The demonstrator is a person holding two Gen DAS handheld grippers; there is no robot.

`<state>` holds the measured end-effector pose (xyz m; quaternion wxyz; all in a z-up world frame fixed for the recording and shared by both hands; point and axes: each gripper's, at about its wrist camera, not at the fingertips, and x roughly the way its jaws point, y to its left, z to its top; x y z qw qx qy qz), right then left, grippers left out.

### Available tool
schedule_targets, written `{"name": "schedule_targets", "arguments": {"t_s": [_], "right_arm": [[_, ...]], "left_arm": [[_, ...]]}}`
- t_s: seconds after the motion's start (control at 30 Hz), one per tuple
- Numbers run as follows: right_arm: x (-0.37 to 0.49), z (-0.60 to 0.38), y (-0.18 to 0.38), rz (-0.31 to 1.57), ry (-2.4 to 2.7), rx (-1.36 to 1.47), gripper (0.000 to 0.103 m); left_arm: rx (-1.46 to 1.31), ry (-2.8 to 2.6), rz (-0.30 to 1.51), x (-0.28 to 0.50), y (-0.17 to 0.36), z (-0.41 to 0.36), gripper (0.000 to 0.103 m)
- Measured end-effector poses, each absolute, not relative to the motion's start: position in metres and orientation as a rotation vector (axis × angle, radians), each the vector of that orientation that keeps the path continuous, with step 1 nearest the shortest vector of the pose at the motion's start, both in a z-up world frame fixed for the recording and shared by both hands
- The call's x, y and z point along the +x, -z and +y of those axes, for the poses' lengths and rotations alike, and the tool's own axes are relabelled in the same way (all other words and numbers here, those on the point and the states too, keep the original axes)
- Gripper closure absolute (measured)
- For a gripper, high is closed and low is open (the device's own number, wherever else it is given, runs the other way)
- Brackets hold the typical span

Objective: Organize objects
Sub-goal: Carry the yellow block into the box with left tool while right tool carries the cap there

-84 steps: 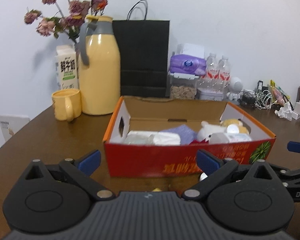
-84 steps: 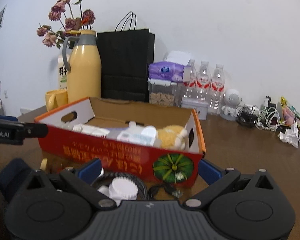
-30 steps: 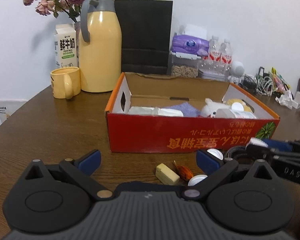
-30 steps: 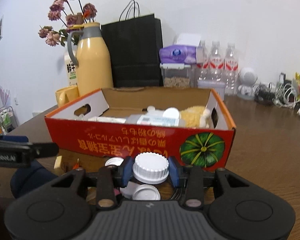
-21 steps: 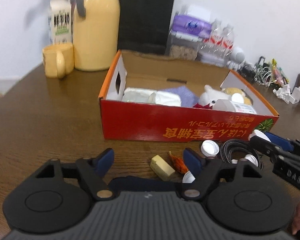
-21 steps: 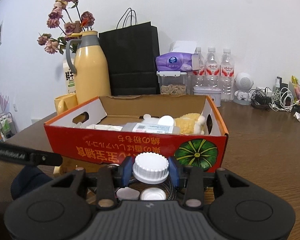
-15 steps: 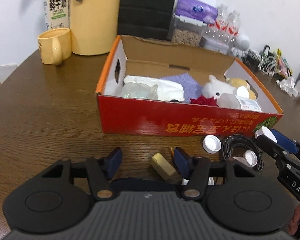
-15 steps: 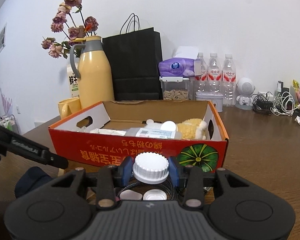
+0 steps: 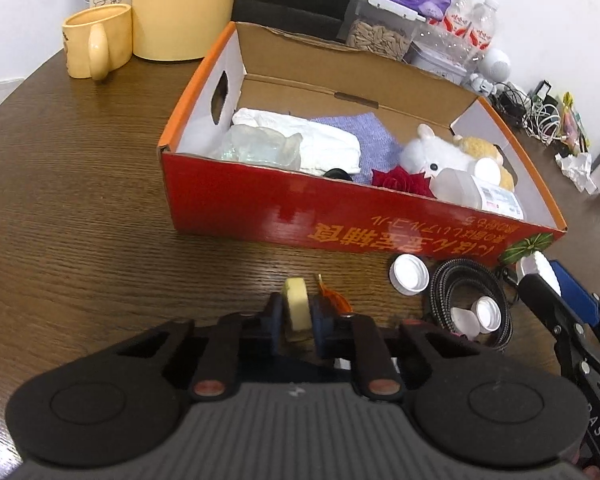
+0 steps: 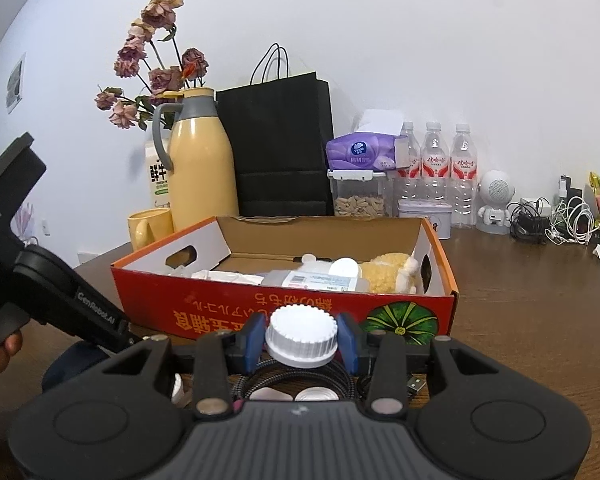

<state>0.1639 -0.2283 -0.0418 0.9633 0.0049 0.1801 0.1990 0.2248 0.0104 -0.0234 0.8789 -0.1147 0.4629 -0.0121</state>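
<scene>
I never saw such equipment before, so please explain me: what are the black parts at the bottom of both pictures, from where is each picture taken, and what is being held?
Each black shape is a hand-held gripper with a camera looking along its two fingers; a person carries one in each hand. In the left camera's picture, the left gripper is shut on a pale yellow block low over the brown table. In the right camera's picture, the right gripper is shut on a white cap. Beyond both stands a red box holding soft toys and a bottle. More caps and a coiled cable lie before it.

Left gripper (image 9: 297, 322) clamped on yellow block (image 9: 297, 307); right gripper (image 10: 301, 343) clamped on white cap (image 10: 301, 336), raised
</scene>
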Motion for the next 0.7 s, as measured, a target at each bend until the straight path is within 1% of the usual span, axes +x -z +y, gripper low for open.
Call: {"name": "schedule_targets", "arguments": {"t_s": [0.4,0.57,0.7], "right_arm": [[0.163,-0.226,0.043,0.368,-0.396,-0.009,0.065],[0.162,-0.223,0.04,0.357,-0.395,-0.022,0.065],[0.162,-0.22,0.026,0.324,-0.395,-0.027,0.065]], "left_arm": [[-0.285,0.031,0.864,0.206,0.007,0.018,0.09],[-0.291,0.06,0.788,0.196,-0.008,0.016,0.09],[-0.289,0.091,0.711,0.196,-0.026,0.01,0.09]]}}
